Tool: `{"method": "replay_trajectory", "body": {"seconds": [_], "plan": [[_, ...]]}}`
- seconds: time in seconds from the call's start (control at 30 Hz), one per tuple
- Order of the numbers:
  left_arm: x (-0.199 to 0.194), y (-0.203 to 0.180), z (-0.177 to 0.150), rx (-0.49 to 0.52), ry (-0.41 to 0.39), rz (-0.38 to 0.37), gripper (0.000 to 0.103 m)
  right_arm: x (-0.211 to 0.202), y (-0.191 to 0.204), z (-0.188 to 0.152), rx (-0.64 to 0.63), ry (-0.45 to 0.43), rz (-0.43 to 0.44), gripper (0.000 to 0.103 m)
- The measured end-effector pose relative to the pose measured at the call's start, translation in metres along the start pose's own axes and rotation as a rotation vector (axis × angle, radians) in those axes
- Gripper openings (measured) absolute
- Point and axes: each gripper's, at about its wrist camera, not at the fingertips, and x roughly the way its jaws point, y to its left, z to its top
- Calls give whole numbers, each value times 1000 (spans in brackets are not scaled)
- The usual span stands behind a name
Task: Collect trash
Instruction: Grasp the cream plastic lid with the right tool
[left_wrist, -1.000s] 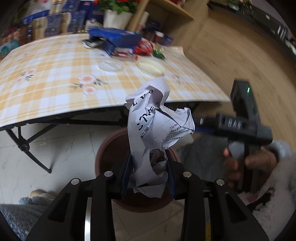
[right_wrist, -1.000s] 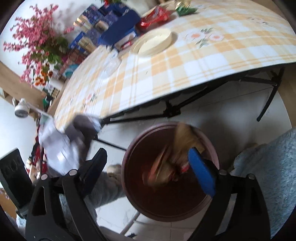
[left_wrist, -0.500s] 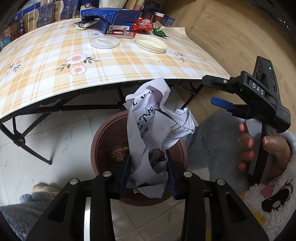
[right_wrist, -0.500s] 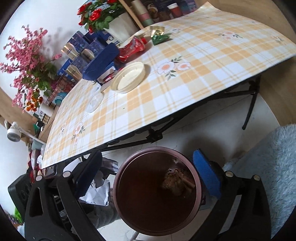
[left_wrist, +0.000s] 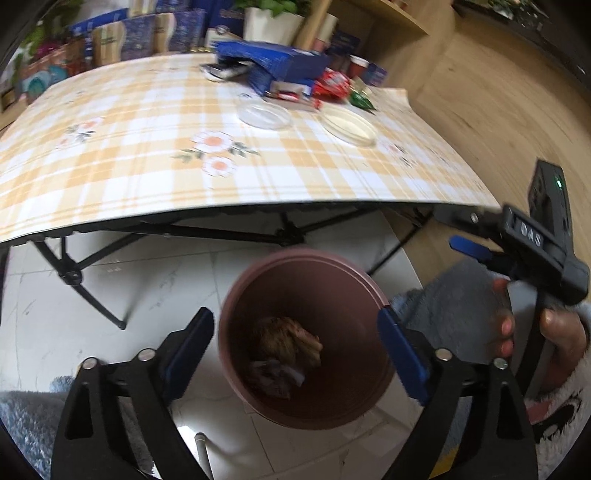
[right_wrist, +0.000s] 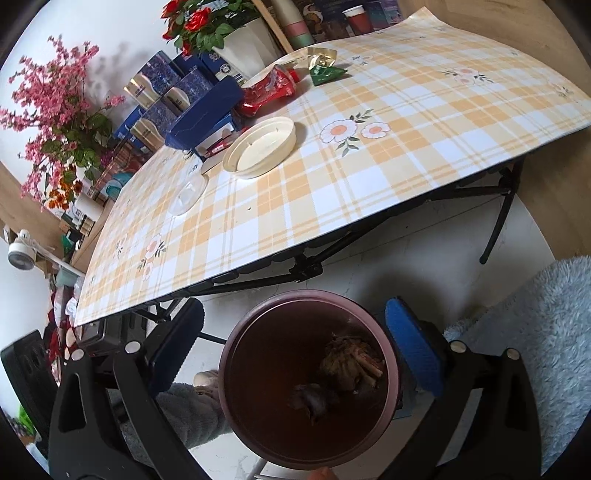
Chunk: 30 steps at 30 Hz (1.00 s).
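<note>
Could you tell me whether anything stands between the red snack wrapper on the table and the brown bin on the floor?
Nothing visible does. The red snack wrapper lies uncovered on the table, and the brown bin stands open below the table's near edge.

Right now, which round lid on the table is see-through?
The clear lid, farther from the red wrapper. The cream lid beside it is solid-coloured.

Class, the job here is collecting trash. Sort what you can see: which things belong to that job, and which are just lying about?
Belong to the job:
bin
brown wad and crumpled paper inside it
red wrapper and green wrapper on the table
left gripper, jaws opening, nothing between them
right gripper, open

Lying about:
cream lid
clear lid
blue box
potted roses
</note>
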Motion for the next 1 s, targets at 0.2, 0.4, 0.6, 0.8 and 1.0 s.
{"method": "replay_trajectory", "body": {"seconds": [0.2,0.4,0.6,0.8,1.0], "plan": [[-14,6,2,-30,-72,26,94,-2,15,10,-104,-27,-48,97],[-29,14,4,-74,-145,64,94,-5,35,34,-322,-100,-67,97],[-44,32,6,-173,-243,89,96,33,45,67,-426,-23,-106,97],[-43,47,6,-238,-252,101,96,76,52,90,-421,45,-169,97],[-39,59,7,-281,-255,90,96,108,60,115,-393,80,-210,97]]}}
